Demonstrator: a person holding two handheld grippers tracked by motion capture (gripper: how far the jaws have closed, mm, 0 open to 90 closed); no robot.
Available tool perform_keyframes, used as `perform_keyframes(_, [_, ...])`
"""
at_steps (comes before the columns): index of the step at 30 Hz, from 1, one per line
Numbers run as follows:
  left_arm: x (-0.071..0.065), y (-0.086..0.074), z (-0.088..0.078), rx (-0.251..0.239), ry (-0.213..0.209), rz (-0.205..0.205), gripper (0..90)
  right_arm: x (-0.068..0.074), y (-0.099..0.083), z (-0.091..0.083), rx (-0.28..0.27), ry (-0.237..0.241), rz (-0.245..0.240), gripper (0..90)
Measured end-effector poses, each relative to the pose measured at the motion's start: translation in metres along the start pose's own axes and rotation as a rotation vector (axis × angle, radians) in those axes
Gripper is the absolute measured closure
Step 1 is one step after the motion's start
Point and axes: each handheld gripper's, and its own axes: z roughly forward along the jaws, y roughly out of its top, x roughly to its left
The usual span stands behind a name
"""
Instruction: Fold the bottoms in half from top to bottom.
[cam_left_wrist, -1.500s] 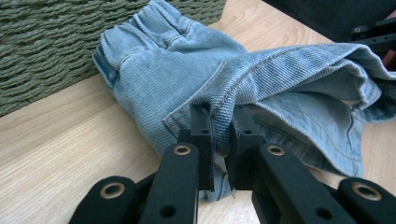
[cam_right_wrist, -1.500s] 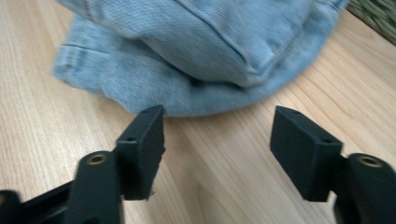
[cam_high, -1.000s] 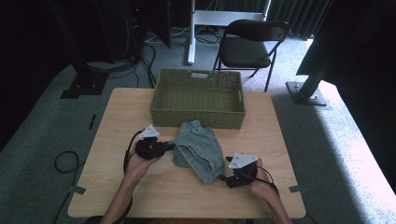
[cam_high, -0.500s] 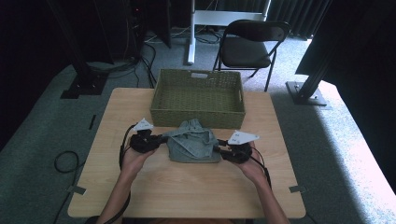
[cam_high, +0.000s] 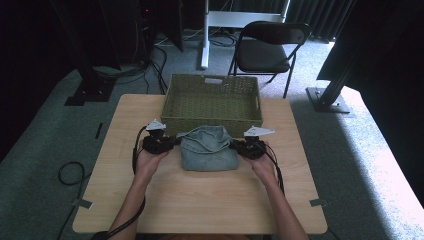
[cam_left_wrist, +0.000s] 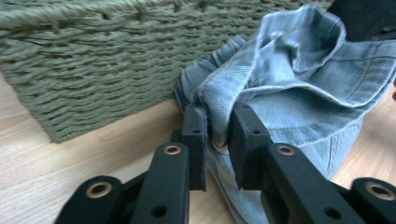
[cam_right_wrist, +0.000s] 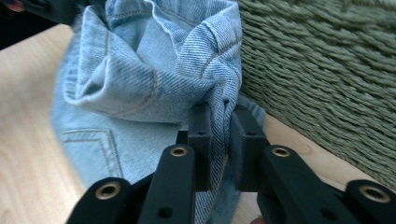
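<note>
A folded light-blue denim garment (cam_high: 207, 148) lies on the wooden table (cam_high: 200, 205), just in front of the green woven basket (cam_high: 212, 97). My left gripper (cam_high: 172, 143) holds its left edge and my right gripper (cam_high: 235, 146) its right edge. In the left gripper view, my left gripper (cam_left_wrist: 215, 119) has a thick fold of denim (cam_left_wrist: 299, 79) pinched between its jaws, which have just been opening a little. The right gripper view has my right gripper (cam_right_wrist: 219, 112) clamped on a denim seam (cam_right_wrist: 140, 70), its jaws having just been closing on it.
The basket wall (cam_left_wrist: 93, 60) (cam_right_wrist: 327, 70) stands close behind both grippers, and the basket holds nothing. A black chair (cam_high: 270, 47) and a white stand leg are beyond the table. Dark stands and cables sit on the floor at left.
Both hands moved toward the basket, the right one farther. The right gripper's jaws closed on the denim. The garment went from a loose diagonal spread to a compact fold in front of the basket.
</note>
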Motion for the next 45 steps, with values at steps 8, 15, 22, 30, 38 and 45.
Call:
perform_keyframes(8, [0.013,-0.003,-0.009,-0.015,0.081,-0.022,72.2,-0.009,-0.002,0.009,0.041,-0.081,0.049,65.7])
perform_keyframes(15, [-0.007,-0.009,-0.001,0.020,0.020,0.068,70.0,-0.011,0.001,0.007,0.048,-0.139,0.084,59.8])
perform_keyframes(22, [-0.029,-0.007,0.018,0.065,-0.027,0.159,69.2,-0.004,0.008,0.000,0.013,-0.114,0.028,50.8])
perform_keyframes(30, [-0.019,0.007,0.031,0.046,0.014,0.118,68.8,0.001,0.015,-0.008,-0.018,-0.070,-0.006,46.6])
perform_keyframes(38, [-0.002,0.009,0.036,0.039,0.107,0.042,68.6,-0.005,0.018,-0.001,0.040,-0.197,-0.010,81.5])
perform_keyframes(45, [0.005,0.007,0.021,0.003,0.135,0.011,67.1,-0.010,0.018,-0.016,0.004,-0.235,0.020,66.8])
